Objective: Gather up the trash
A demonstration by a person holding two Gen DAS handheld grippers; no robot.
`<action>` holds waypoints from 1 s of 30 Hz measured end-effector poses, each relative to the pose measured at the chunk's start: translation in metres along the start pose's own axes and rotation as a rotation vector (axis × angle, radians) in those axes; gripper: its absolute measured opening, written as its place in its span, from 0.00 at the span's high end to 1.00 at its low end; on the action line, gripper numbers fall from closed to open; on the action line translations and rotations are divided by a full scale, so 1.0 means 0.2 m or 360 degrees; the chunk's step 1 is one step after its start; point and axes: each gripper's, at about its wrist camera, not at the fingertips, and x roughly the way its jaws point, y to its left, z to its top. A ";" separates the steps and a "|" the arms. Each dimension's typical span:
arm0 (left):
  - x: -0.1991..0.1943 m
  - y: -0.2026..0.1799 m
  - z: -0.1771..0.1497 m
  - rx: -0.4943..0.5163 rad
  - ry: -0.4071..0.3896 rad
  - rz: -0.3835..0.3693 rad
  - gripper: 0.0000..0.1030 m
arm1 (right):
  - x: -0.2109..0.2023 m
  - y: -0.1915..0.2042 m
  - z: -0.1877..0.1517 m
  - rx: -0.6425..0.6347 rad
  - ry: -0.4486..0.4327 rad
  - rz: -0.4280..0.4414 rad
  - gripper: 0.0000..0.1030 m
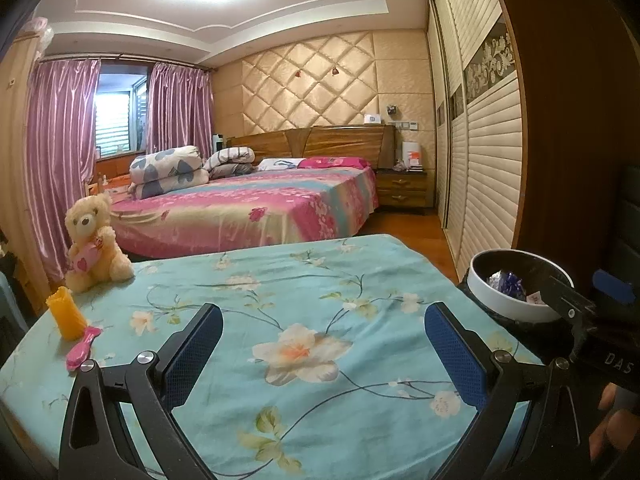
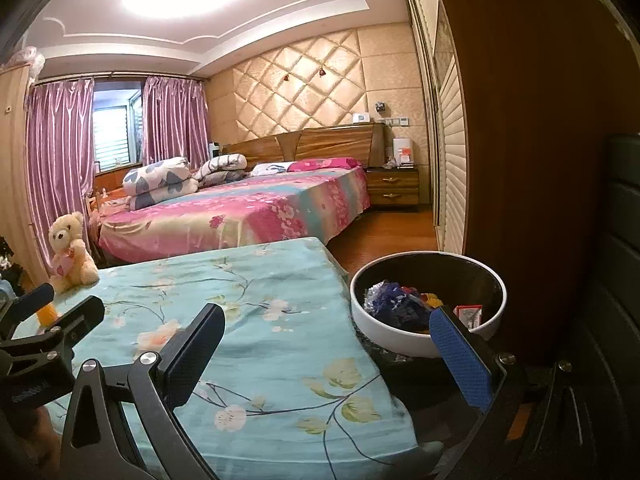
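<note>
The left gripper [image 1: 323,344] is held over the table [image 1: 312,280], jaws spread wide with nothing between the blue pads [image 1: 194,350]. The right gripper [image 2: 332,350] is likewise wide open and empty, one finger over the table's right edge and the other in front of the bin [image 2: 400,340]. The bin, white-rimmed with a dark liner, stands just beside the table's right edge. Inside it lie blue crinkled wrappers [image 2: 394,304], an orange scrap and a small red-and-white carton [image 2: 469,315]. On the table's far left corner sits a teddy bear [image 1: 94,242]. Nearer on the left stands an orange cup [image 1: 66,312], with a pink brush [image 1: 82,350] lying just beside it. The floral cloth between the left gripper's fingers is bare. Part of a hand [image 1: 610,420] shows at the lower right of the left wrist view.
</note>
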 end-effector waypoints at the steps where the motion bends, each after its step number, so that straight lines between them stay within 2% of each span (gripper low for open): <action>1: 0.00 0.00 0.00 0.0000 0.0000 -0.0001 0.01 | 0.00 0.00 0.00 0.0002 -0.0001 0.0004 0.00; 30: -0.03 0.01 -0.01 -0.0003 -0.0032 -0.0028 0.01 | 0.00 0.00 0.00 0.0035 0.0005 0.0037 0.00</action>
